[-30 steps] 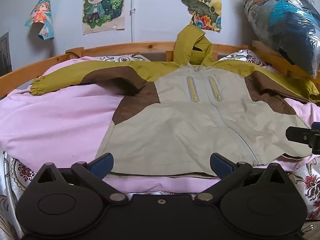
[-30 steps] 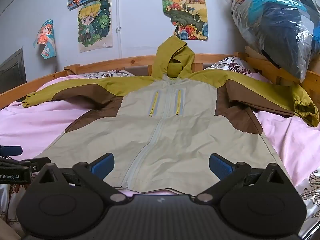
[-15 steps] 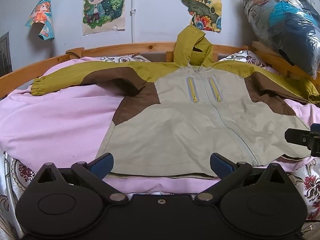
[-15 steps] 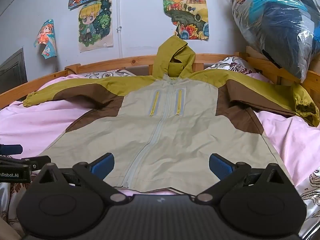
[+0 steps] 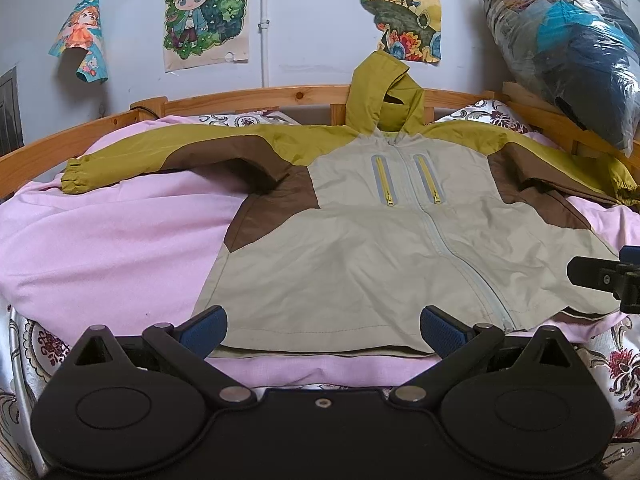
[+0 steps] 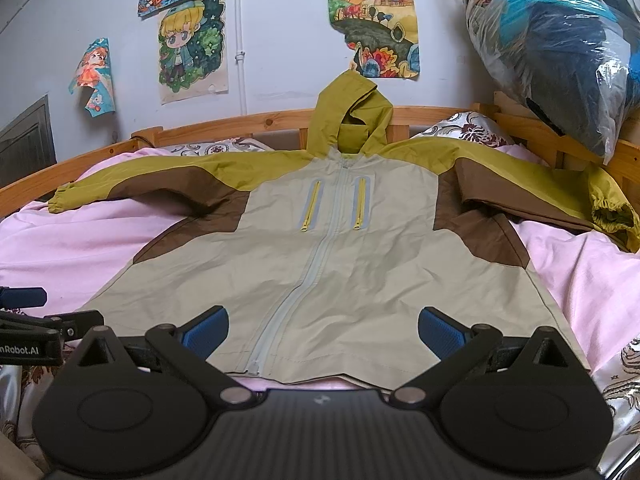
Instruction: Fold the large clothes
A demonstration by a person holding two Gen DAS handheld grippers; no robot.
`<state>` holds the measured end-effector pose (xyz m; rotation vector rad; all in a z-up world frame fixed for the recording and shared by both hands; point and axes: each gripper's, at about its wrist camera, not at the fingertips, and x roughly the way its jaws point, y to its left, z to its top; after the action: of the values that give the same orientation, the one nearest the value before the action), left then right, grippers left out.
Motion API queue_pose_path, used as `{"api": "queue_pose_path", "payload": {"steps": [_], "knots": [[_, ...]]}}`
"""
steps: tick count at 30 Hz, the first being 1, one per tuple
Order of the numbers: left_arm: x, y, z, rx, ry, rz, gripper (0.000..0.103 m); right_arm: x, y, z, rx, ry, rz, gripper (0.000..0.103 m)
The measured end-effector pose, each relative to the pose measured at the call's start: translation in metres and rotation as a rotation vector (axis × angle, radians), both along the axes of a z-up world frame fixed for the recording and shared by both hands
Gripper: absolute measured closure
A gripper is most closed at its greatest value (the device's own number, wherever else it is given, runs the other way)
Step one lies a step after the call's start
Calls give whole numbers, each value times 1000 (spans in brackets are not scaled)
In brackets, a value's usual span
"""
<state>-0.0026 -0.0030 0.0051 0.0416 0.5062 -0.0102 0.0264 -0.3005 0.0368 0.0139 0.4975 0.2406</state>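
**Jacket spread flat on the bed, both grippers poised at its hem**

The hooded jacket lies face up and zipped on the pink sheet, sleeves stretched out to either side. It serves as the landmark here. Its olive hood stands propped against the wooden bed rail at the far end. The left sleeve cuff rests on the sheet near the rail; the right sleeve cuff lies bunched at the jacket's opposite side. Two yellow chest zips flank the central zipper.

The left gripper hangs just in front of the jacket's hem, its blue-padded fingers spread wide with nothing between them. The right gripper sits at the same hem, further along toward the jacket's right half, jaws likewise spread wide and empty. Whether either pad touches the cloth cannot be told.

Beyond the jacket, posters hang on the wall above the rail, and a plastic-wrapped bundle rests on the rail past the right sleeve. A patterned pillow lies behind the right shoulder.
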Motion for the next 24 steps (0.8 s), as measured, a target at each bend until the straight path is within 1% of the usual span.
{"api": "queue_pose_path", "payload": {"steps": [24], "knots": [[0, 0, 0, 2, 0, 0, 1, 0, -1, 2, 5, 3, 0, 0]]}}
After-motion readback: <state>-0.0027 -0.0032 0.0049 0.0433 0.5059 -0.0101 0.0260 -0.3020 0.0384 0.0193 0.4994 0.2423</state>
